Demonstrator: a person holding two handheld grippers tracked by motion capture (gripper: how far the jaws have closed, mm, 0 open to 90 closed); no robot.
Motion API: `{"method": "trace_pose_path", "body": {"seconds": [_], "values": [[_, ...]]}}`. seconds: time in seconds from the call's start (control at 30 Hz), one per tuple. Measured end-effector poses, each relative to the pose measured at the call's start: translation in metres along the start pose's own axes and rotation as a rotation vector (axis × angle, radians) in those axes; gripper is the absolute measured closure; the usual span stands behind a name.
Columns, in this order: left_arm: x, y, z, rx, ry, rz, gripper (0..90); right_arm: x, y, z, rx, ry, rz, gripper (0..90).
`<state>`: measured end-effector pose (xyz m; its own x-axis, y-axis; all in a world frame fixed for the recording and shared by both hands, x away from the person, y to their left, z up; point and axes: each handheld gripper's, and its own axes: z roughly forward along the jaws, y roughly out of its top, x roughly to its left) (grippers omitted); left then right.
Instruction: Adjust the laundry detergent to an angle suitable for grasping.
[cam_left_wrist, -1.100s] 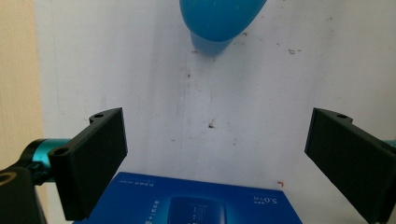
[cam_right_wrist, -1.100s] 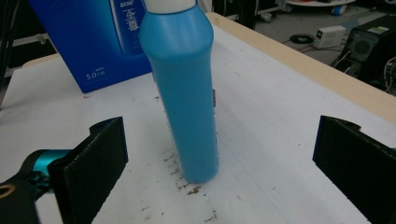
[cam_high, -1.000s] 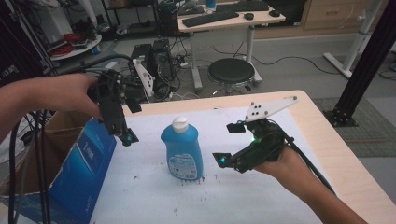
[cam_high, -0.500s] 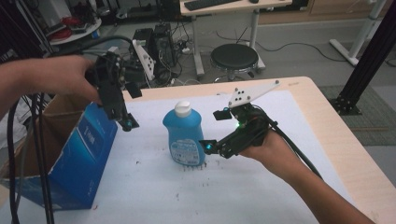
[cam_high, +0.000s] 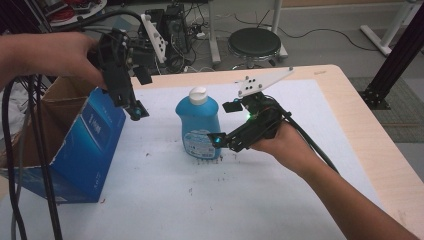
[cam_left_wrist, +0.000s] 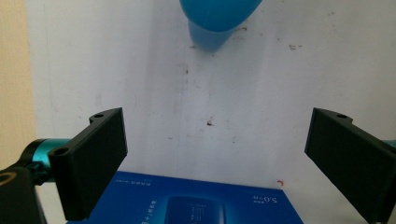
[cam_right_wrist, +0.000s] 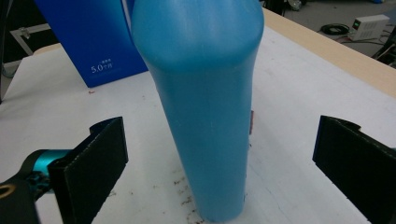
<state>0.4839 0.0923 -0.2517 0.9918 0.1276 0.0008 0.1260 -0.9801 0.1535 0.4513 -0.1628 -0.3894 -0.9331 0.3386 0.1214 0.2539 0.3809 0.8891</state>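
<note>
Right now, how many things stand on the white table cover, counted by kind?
Blue bottles: 1, bottle
Blue boxes: 1, box
Total: 2

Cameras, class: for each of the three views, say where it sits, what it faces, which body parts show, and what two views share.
High view: above the table, looking down on bottle, box, both forearms.
Left gripper view: on the left hand-held gripper, facing the white mat; open jaws.
Right gripper view: on the right hand-held gripper, facing the bottle.
Shared: bottle, box.
</note>
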Motion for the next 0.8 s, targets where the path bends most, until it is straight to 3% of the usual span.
{"method": "trace_pose_path", "body": {"seconds": [0.2,0.8], "values": [[0.000,-0.001,0.001,0.002,0.000,-0.003,5.6,0.000,0.001,0.013,0.007,0.028,-0.019,2.2],[0.000,-0.002,0.004,0.007,-0.003,-0.009,5.7,-0.006,-0.004,0.027,-0.006,0.050,-0.013,3.5]]}}
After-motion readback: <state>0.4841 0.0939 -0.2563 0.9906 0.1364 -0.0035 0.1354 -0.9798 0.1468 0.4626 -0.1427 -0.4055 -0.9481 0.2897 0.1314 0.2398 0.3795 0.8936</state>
